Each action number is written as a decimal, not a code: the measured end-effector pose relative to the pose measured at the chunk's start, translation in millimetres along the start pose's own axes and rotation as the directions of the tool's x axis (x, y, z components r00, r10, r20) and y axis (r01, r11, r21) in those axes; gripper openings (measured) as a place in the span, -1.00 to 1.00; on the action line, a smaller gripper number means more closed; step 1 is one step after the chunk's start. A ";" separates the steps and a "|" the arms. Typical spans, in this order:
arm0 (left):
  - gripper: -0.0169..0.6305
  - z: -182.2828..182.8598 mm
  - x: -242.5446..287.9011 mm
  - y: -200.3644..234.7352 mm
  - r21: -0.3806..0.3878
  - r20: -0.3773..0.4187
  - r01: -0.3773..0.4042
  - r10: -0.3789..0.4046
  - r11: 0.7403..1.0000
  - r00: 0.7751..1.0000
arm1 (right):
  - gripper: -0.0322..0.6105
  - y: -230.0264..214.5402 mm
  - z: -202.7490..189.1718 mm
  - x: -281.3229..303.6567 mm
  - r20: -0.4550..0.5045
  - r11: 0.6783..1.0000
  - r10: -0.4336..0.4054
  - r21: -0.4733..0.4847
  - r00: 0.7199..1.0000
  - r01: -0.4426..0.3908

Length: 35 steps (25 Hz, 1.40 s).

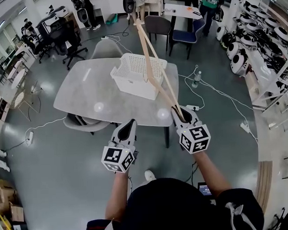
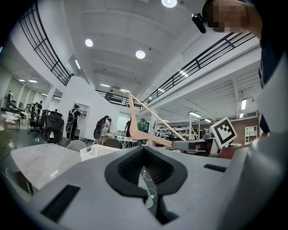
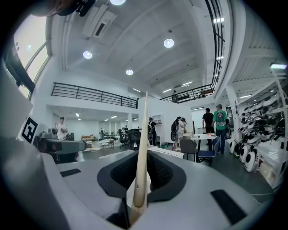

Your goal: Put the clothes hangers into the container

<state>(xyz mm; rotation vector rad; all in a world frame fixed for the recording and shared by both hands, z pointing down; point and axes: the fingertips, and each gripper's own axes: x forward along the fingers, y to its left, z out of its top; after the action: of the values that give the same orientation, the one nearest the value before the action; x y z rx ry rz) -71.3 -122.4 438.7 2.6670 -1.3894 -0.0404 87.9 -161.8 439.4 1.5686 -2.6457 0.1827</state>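
Within right claw [image 3: 140, 182], wooden hanger [image 3: 142, 148] edge-on

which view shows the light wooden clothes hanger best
The head view: the light wooden clothes hanger shows almost whole, running from the right gripper up over the white slatted plastic basket. The left gripper view catches it small and side-on; the right gripper view shows only one bar, edge-on between its jaws.

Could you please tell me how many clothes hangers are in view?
1. The wooden hanger is clamped in the jaws of the right gripper and points toward the white basket on the table. More could lie in the basket, partly hidden by its walls.
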 end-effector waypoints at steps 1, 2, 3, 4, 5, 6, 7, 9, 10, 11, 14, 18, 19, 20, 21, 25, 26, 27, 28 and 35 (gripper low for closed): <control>-0.93 -0.3 1.7 5.1 -0.001 -0.001 0.002 -0.002 1.000 1.000 | -0.71 0.8 -0.5 5.0 -0.001 1.000 -0.002 0.001 1.000 0.002; -0.93 -0.3 3.1 10.4 -0.002 -0.003 0.005 -0.005 1.000 1.000 | -0.71 2.0 -0.8 9.7 -0.003 1.000 -0.005 0.001 1.000 0.005; -0.93 0.2 4.3 15.6 -0.003 -0.003 0.007 -0.007 1.000 1.000 | -0.71 3.2 -0.8 14.1 -0.005 1.000 -0.007 0.001 1.000 0.007; -0.93 1.0 5.3 20.3 -0.005 -0.003 0.009 -0.009 1.000 1.000 | -0.71 4.2 -0.6 18.0 -0.008 1.000 -0.010 0.000 1.000 0.010; -0.93 1.8 6.2 24.5 -0.006 -0.001 0.012 -0.012 1.000 1.000 | -0.71 4.8 -0.4 21.5 -0.010 1.000 -0.013 -0.002 1.000 0.013; -0.93 2.2 7.1 28.6 -0.008 0.000 0.015 -0.015 1.000 1.000 | -0.71 5.3 -0.4 25.0 -0.012 1.000 -0.018 -0.002 1.000 0.018; -0.93 2.0 8.0 32.9 -0.008 0.000 0.019 -0.019 1.000 1.000 | -0.71 5.8 -0.7 28.7 -0.014 1.000 -0.023 -0.002 1.000 0.023; -0.93 0.9 9.4 42.8 -0.009 -0.002 0.024 -0.024 1.000 1.000 | -0.71 7.7 -1.8 37.2 -0.016 1.000 -0.031 0.000 0.999 0.031; -0.93 0.6 10.0 48.3 -0.010 -0.002 0.026 -0.026 1.000 1.000 | -0.71 9.2 -1.9 41.6 -0.017 0.999 -0.035 0.000 0.999 0.035; -0.93 0.7 10.4 53.6 -0.011 -0.002 0.028 -0.028 1.000 1.000 | -0.71 10.9 -1.7 45.7 -0.018 0.999 -0.038 -0.001 0.999 0.037; -0.93 -0.5 10.5 66.1 -0.016 -0.001 0.033 -0.033 0.999 0.999 | -0.71 16.4 -2.0 53.3 -0.020 0.999 -0.044 -0.009 0.999 0.044; -0.93 -3.2 9.0 76.1 -0.020 0.000 0.031 -0.031 0.999 1.000 | -0.71 20.6 -4.6 59.6 -0.027 0.999 -0.050 -0.013 0.998 0.050; -0.93 -4.6 8.8 76.6 -0.019 -0.003 0.033 -0.033 0.999 0.999 | -0.71 20.8 -5.5 60.6 -0.032 0.999 -0.052 -0.013 0.998 0.052; -0.93 -6.2 8.8 77.3 -0.020 -0.007 0.036 -0.036 0.999 0.999 | -0.71 21.1 -6.3 61.7 -0.036 0.998 -0.054 -0.015 0.998 0.053; -0.93 -7.6 8.8 78.7 -0.026 -0.009 0.038 -0.039 0.999 0.999 | -0.71 21.8 -6.6 63.0 -0.039 0.998 -0.055 -0.016 0.998 0.054; -0.93 -5.3 11.1 85.9 -0.054 0.001 0.034 -0.034 0.998 0.999 | -0.71 24.8 -4.3 66.8 -0.041 0.999 -0.050 -0.022 0.998 0.050; -0.93 -3.5 13.2 86.7 -0.056 0.004 0.035 -0.034 0.998 0.999 | -0.71 24.1 -3.3 67.5 -0.040 0.999 -0.050 -0.023 0.998 0.049; -0.93 -2.0 15.7 87.1 -0.057 0.007 0.037 -0.036 0.998 0.999 | -0.71 22.8 -2.5 68.4 -0.039 0.999 -0.050 -0.025 0.998 0.049; -0.93 -1.2 18.4 87.3 -0.055 0.009 0.039 -0.038 0.998 0.999 | -0.71 21.2 -2.1 69.4 -0.037 0.998 -0.049 -0.026 0.998 0.049; -0.93 1.4 37.2 93.1 -0.034 0.005 0.034 -0.034 0.999 0.999 | -0.71 5.6 -0.6 86.7 -0.030 0.999 -0.040 -0.017 0.999 0.040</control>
<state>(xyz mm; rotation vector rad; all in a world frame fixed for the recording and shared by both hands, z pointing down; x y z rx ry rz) -125.8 -205.6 450.9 2.6648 -1.3322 -0.0727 41.4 -234.4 449.2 1.5993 -2.5839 0.1811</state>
